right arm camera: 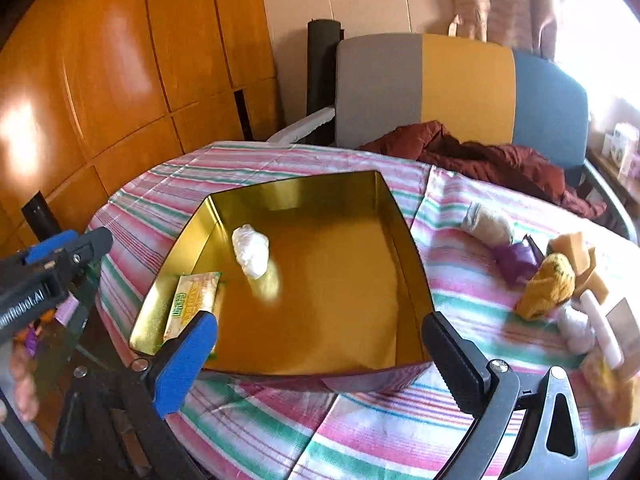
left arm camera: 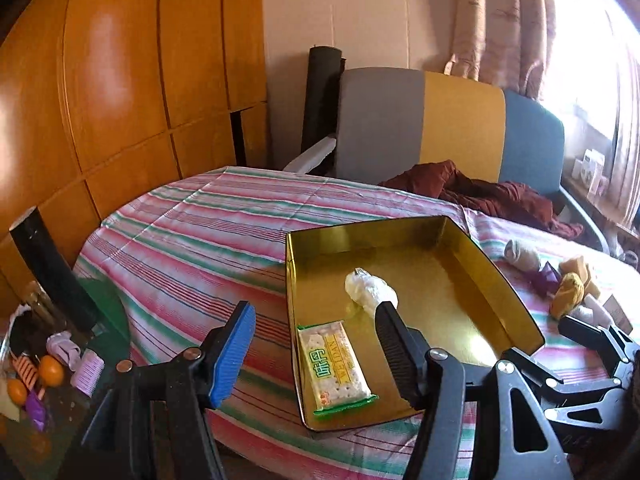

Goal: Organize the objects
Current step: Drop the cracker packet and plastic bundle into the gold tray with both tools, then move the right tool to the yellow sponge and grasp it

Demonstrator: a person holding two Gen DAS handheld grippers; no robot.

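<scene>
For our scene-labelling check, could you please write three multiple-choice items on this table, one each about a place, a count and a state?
1. Where does the cracker packet lie?
A. on the striped cloth
B. in the gold tin
C. on the chair

2. How many things lie in the tin?
A. two
B. four
C. none

3. How is the right gripper?
A. shut on a sponge
B. shut, empty
C. open, empty

Answers: 1 B, the packet rests on the tin's floor by its wall; 2 A, only the packet and a white wrapped bundle; 3 C, its fingers stand wide apart with nothing between.
</scene>
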